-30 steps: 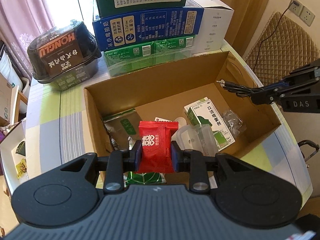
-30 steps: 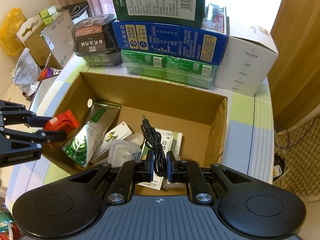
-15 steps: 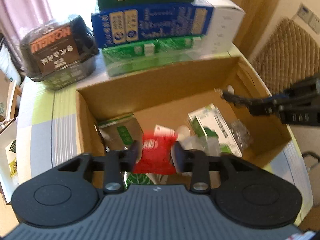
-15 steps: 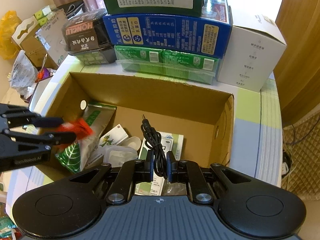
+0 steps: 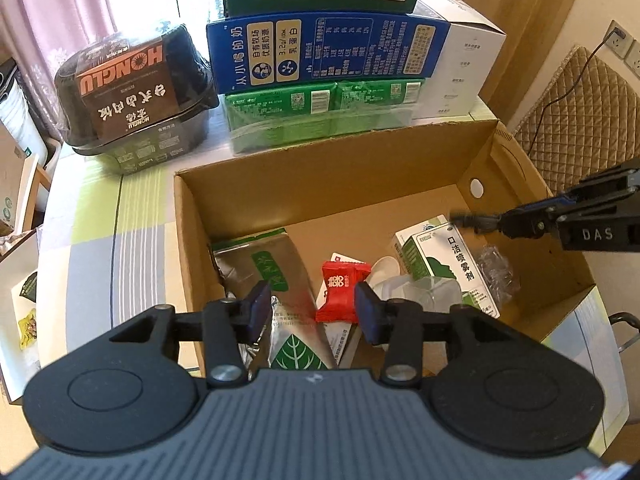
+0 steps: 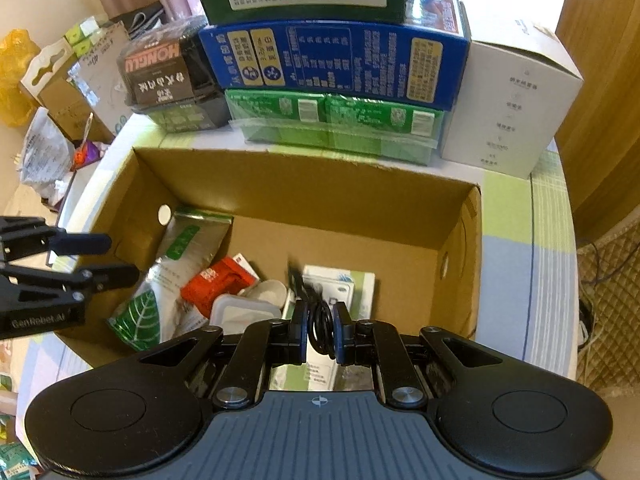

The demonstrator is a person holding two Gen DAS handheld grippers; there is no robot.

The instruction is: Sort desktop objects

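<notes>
Several items already lie in my cardboard box (image 5: 248, 184): a silver-green leaf pouch (image 5: 280, 292), a red candy packet (image 5: 340, 292), a spray carton (image 5: 448, 256) and a clear plastic tub (image 6: 244, 312). My left hand-held gripper (image 5: 310, 312) hangs wide open and empty above the red packet (apparently just deposited). At three o'clock my right hand-held gripper (image 6: 320, 334) is clamped on a coiled black cable (image 6: 320, 328) over the box, not yet released. Beyond that drop, I can't tell what remains on the desk (image 5: 92, 236).
</notes>
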